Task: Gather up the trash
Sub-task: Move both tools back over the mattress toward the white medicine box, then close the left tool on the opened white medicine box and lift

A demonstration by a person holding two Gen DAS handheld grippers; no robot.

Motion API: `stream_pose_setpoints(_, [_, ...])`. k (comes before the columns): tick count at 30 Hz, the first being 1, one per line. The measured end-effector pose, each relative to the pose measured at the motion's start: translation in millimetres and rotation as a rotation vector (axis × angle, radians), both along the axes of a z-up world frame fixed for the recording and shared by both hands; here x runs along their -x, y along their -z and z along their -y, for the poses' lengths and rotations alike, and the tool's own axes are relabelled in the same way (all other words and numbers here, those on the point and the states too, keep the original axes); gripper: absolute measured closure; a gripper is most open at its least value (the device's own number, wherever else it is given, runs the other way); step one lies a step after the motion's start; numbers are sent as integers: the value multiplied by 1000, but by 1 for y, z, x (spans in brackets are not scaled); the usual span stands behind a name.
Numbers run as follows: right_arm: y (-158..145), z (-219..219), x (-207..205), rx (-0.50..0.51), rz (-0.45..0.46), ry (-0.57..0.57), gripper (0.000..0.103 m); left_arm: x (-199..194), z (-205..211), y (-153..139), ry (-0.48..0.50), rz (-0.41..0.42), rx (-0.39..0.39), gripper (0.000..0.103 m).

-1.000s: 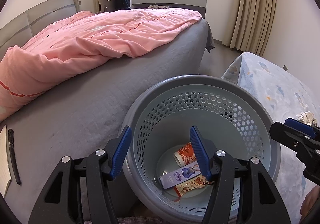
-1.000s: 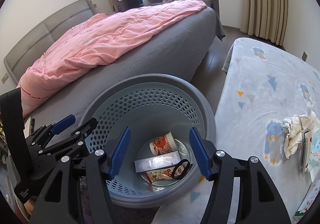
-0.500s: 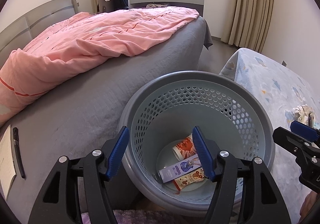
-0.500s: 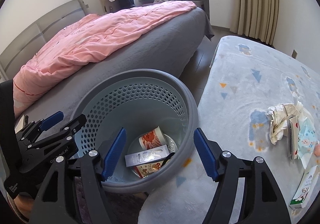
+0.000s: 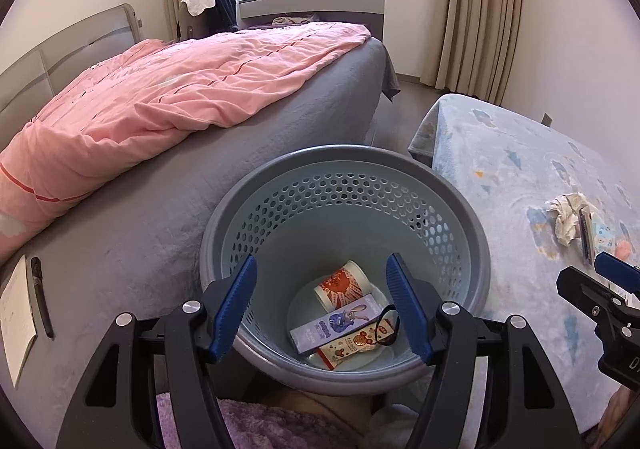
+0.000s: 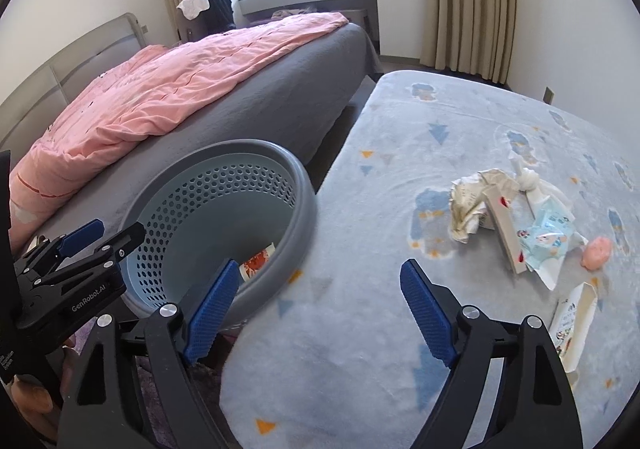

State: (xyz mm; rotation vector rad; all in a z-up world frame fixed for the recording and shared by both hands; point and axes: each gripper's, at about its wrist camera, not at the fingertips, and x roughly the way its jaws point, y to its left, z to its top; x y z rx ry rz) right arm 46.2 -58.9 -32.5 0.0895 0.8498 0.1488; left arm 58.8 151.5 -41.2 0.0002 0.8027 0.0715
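Note:
A grey perforated basket (image 5: 344, 155) stands between the bed and a light-blue blanket (image 6: 360, 209). In it lie a paper cup (image 5: 342, 285), a purple carton (image 5: 336, 323) and a printed wrapper (image 5: 352, 345). My left gripper (image 5: 322, 269) hangs open above the basket's near rim, holding nothing. My right gripper (image 6: 320, 267) is over the blanket just right of the basket (image 6: 308, 201); its jaws are opening with nothing between them. Beyond it to the right lies a trash pile: crumpled tissue (image 6: 466, 209), a long white box (image 6: 504, 233), a blue wrapper (image 6: 548, 237) and a small carton (image 6: 574, 319).
A bed with a grey sheet (image 5: 140, 241) and a pink duvet (image 5: 180, 89) fills the left. A notebook (image 5: 16, 313) and a pen lie on its near corner. A small pink object (image 6: 598, 253) sits by the trash. Curtains and a window are at the back.
My right gripper swung right, from over the basket to over the blanket, and its jaws spread wider. My left gripper drew back a little from the basket and opened slightly.

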Motion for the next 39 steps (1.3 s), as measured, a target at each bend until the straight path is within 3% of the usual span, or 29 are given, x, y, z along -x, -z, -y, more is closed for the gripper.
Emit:
stream_pose_setpoints(7, [1,56,32,8,-6,106,19,16,45,-6,65,4,25,37])
stream_pose_setpoints(22, [8,198,94,21,-11,364,15,43,182,-2,308,-32,37,37])
stream_pose_setpoints(33, [27,283,108,-2,-30,506,11,47,278,10,477,-80,30,37])
stream_pose_setpoints(39, [40,302,107,-23,-52,537,10,39,314,19,537,-121,41,37])
